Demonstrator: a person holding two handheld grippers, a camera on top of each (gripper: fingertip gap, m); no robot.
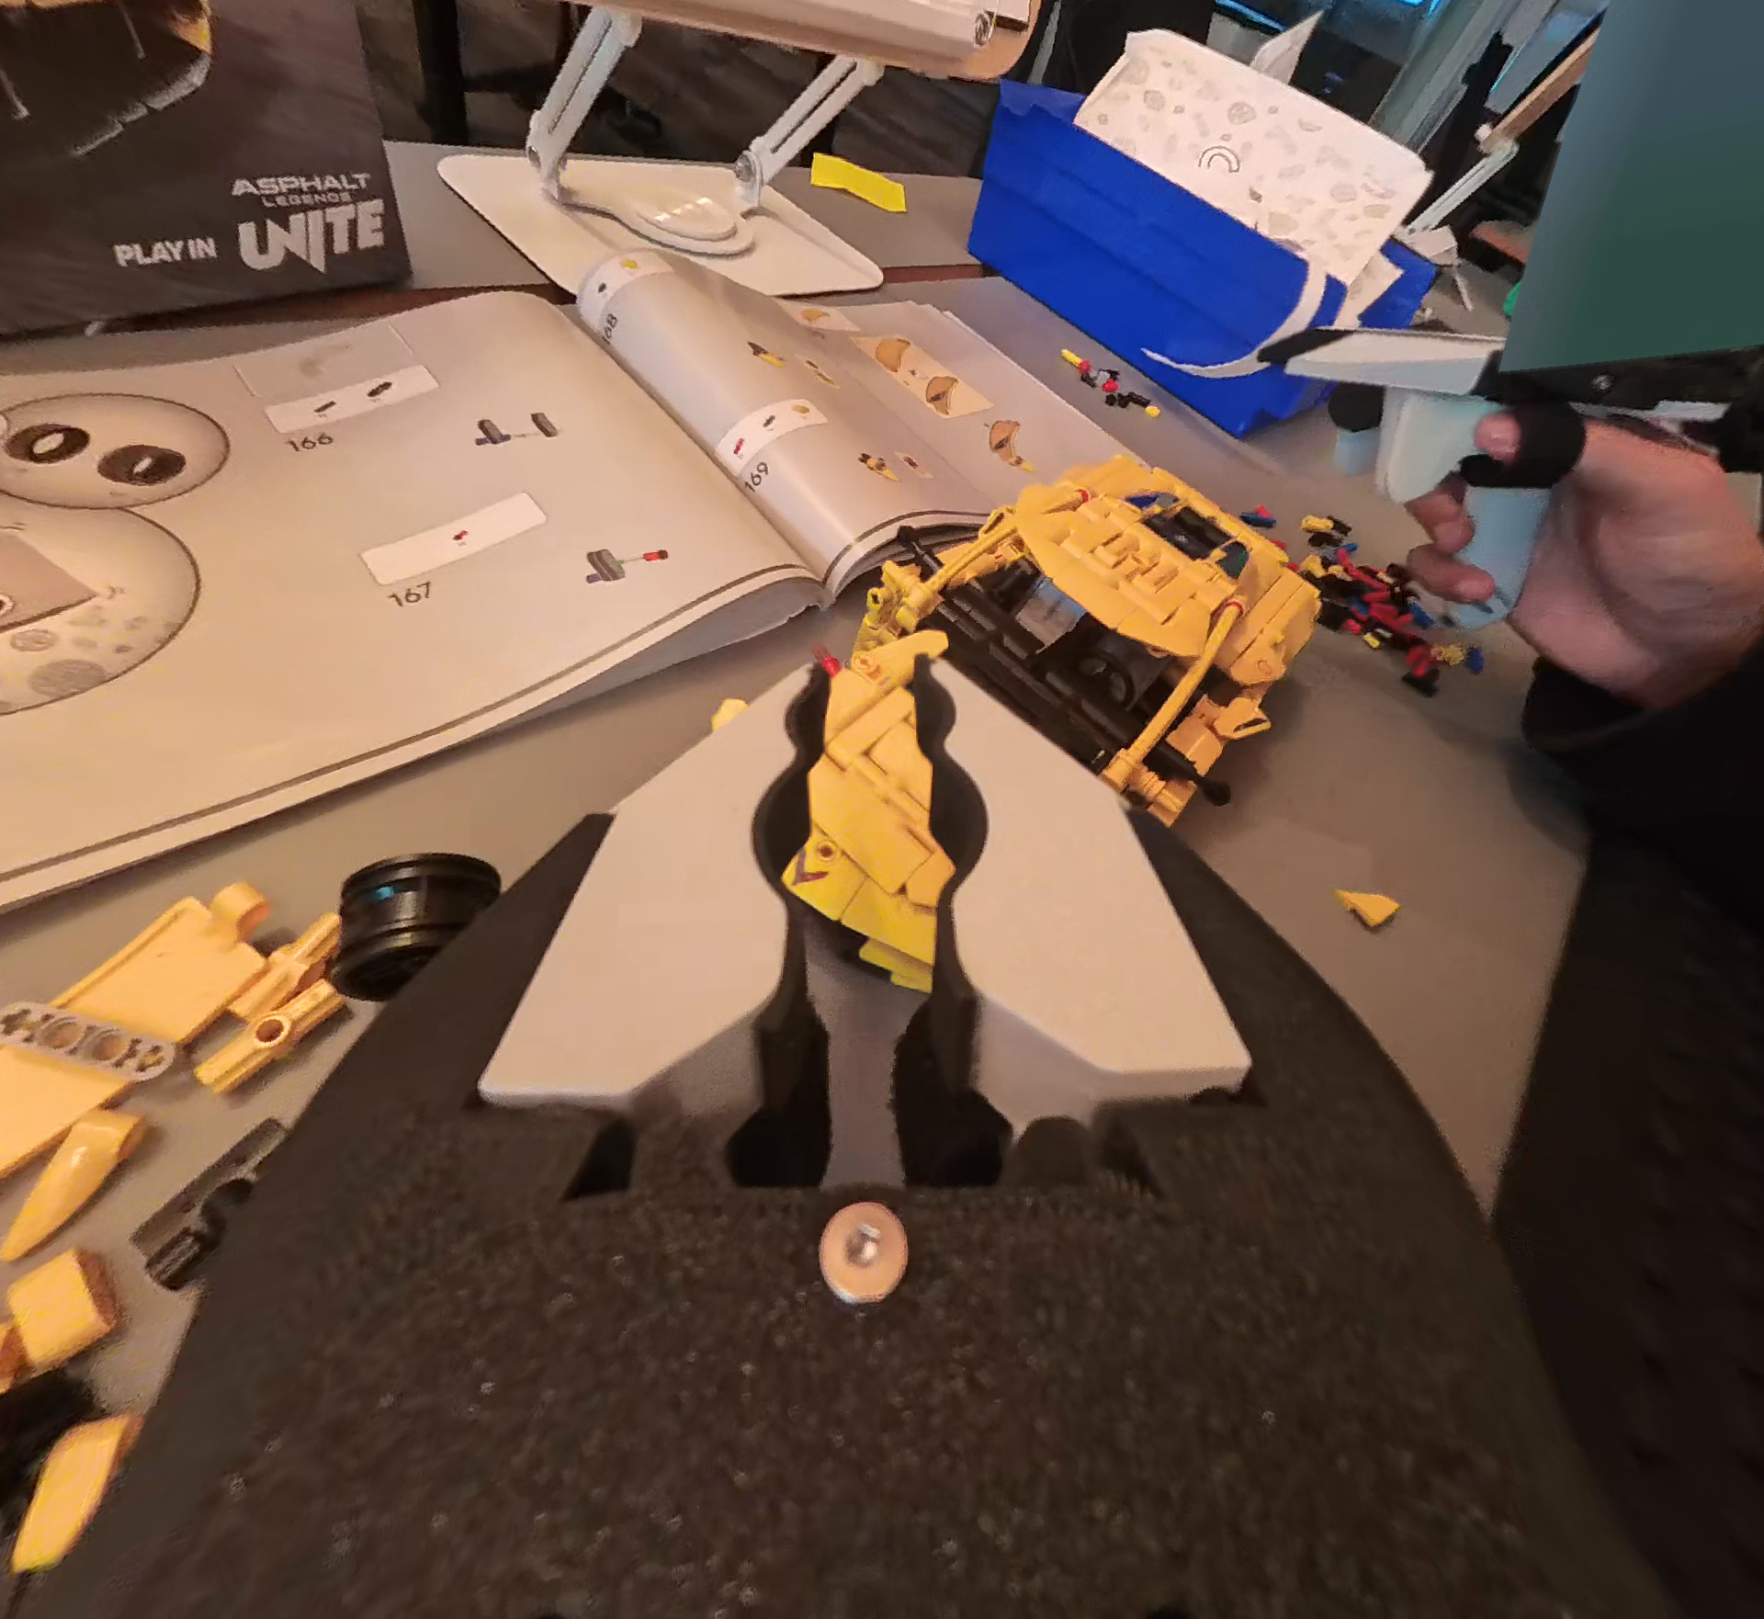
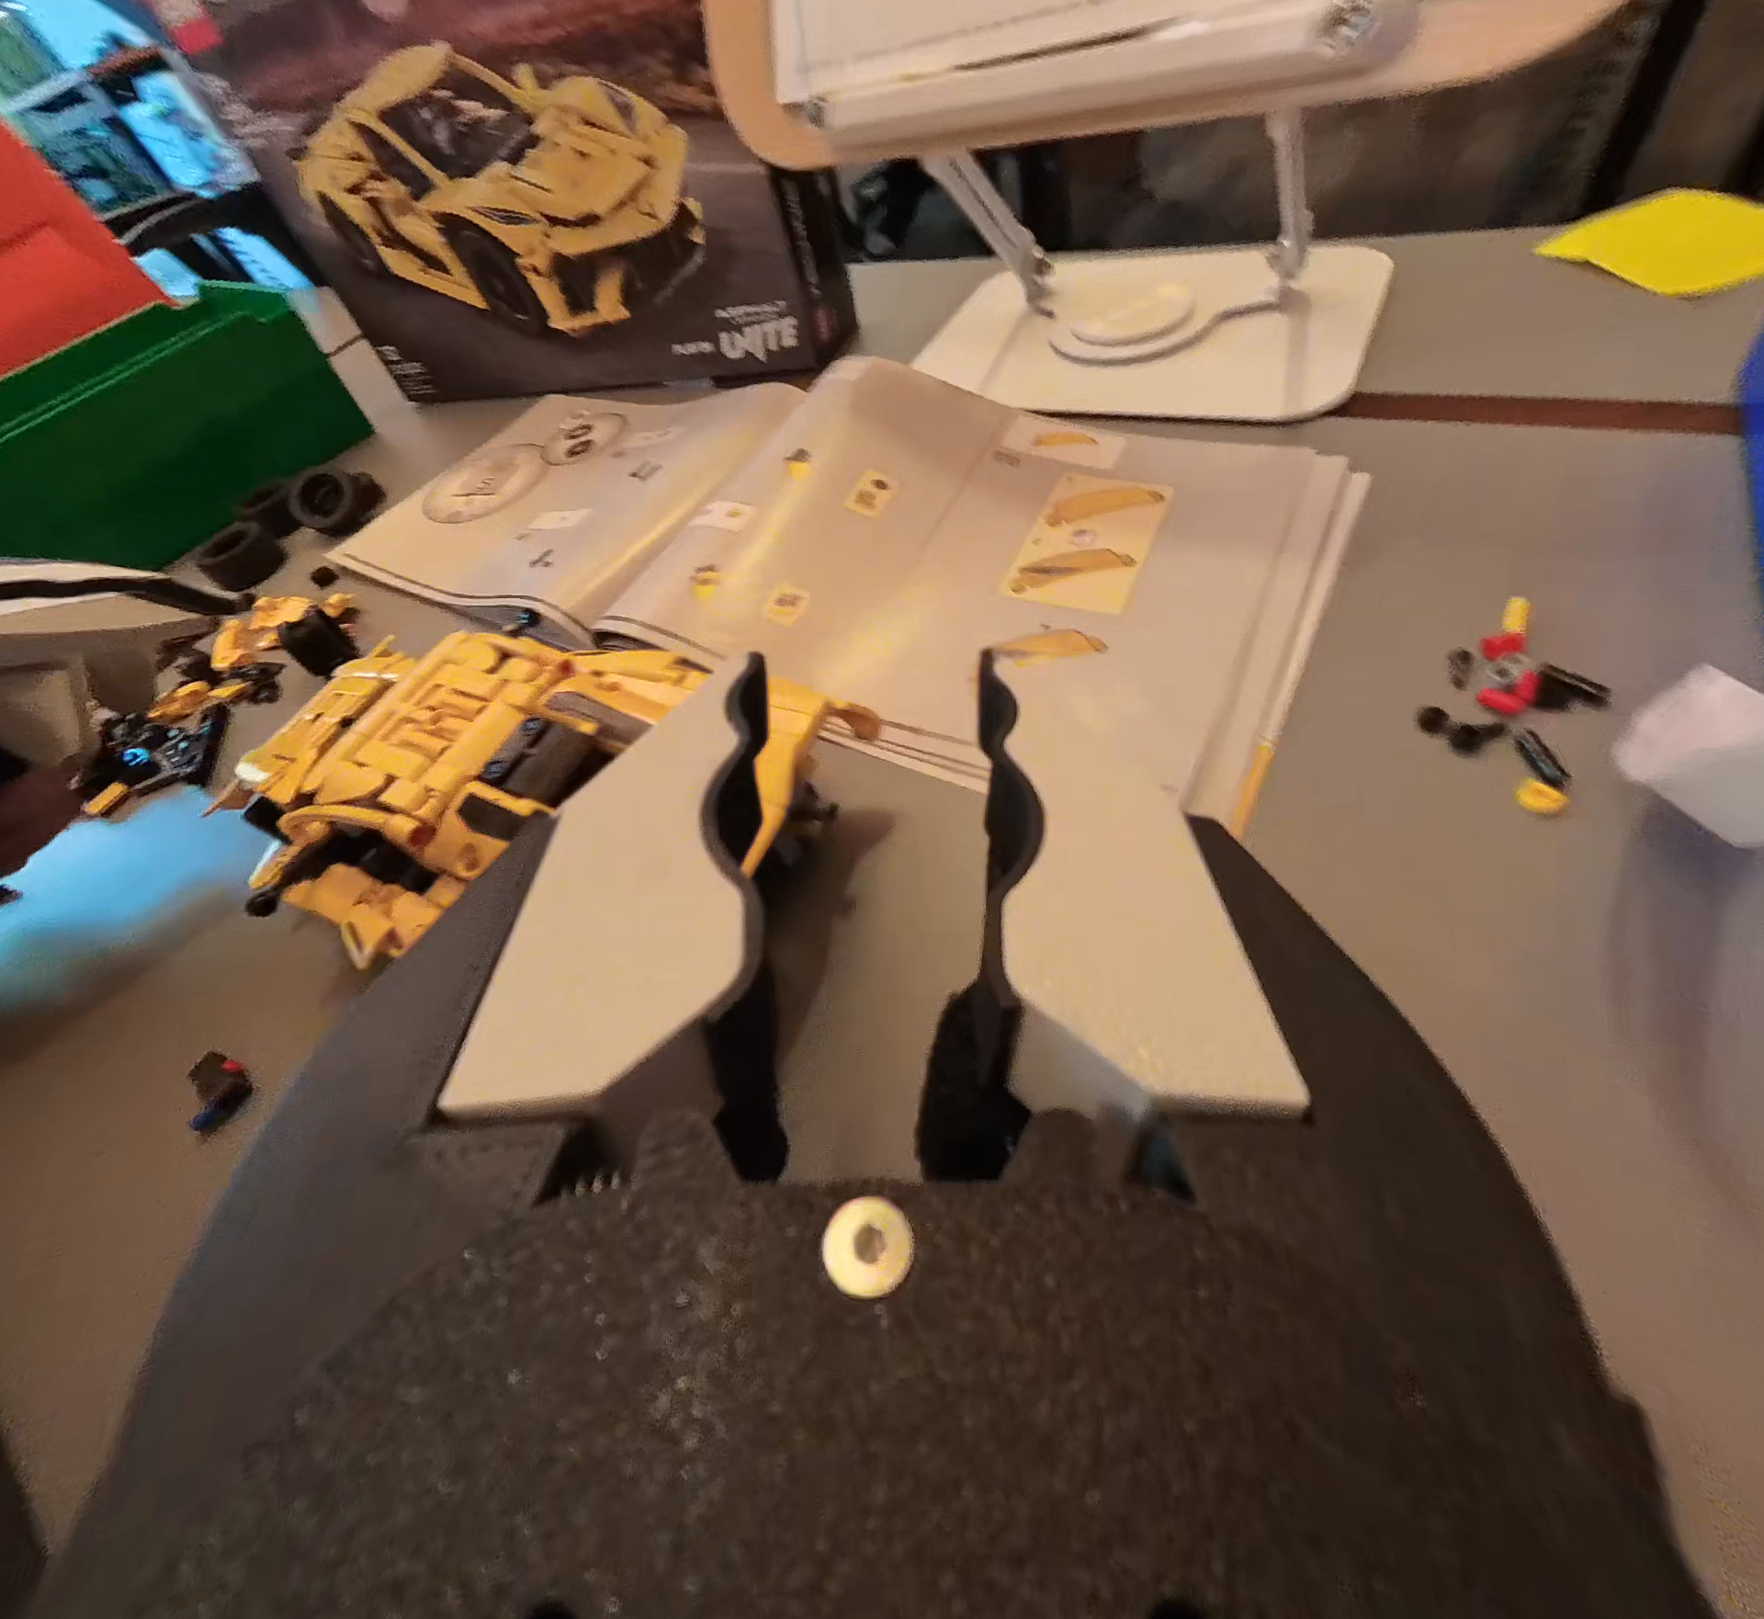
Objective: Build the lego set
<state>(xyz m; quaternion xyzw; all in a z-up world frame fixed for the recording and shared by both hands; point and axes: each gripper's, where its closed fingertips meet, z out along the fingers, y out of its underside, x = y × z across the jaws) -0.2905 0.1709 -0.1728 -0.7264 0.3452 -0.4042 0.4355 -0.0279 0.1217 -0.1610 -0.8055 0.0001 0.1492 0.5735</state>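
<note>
Yellow panel assembly (image 1: 873, 819) clamped in left gripper (image 1: 873, 695); right gripper (image 2: 869, 714) spread, empty. Risk: pinch looks off-centre, could twist, drop onto car body (image 1: 1117, 619).

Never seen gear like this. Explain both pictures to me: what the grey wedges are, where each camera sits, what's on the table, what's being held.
There is no robot. A person holds a pair of hand-held tongs in each hand, with a camera on each looking along its grey fingers. In the left wrist view, the left tongs are shut on a yellow lego section. The right wrist view shows the right tongs open and empty. On the grey table lie a half-built yellow car, an open instruction booklet, loose pieces, the set's box and a blue bin.
</note>
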